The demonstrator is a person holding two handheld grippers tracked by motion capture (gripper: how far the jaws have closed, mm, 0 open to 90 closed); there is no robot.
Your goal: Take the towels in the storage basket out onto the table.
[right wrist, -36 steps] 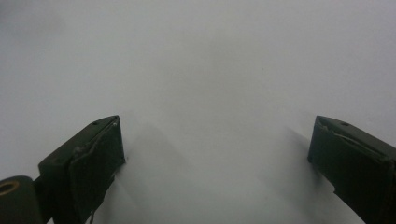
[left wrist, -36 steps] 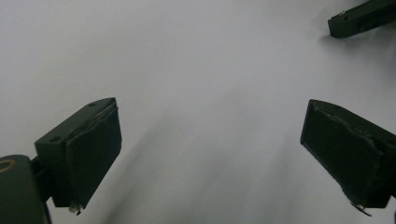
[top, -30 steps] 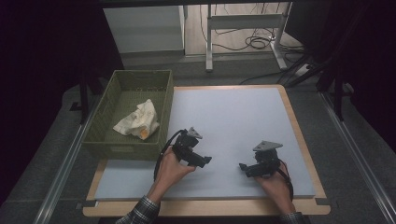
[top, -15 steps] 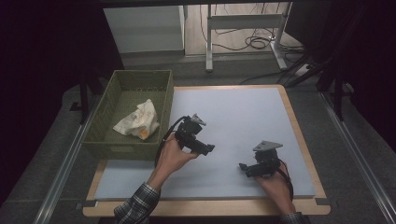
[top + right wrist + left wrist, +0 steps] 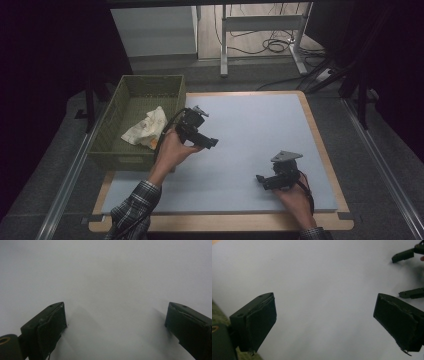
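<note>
My left gripper [image 5: 211,142] hovers over the pale blue mat [image 5: 255,120] just right of a green basket [image 5: 131,95]. Its jaws point right and stand wide open with nothing between them [image 5: 324,302]. A crumpled white and yellow cloth [image 5: 146,130] lies in the basket. My right gripper [image 5: 261,180] rests low near the mat's front right, jaws pointing left, open and empty [image 5: 115,307]. In the left gripper view, the right gripper's fingertips [image 5: 402,255] show at the top right.
The mat lies on a wooden-edged table [image 5: 320,145]. The basket sits off the table's left side, and a strip of it [image 5: 217,315] shows in the left gripper view. Dark floor, a desk frame [image 5: 260,22] and cables [image 5: 275,47] lie beyond the far edge.
My left gripper has moved away from the front of the mat, farther out and leftward, ending beside the basket. The right gripper has stayed where it was.
</note>
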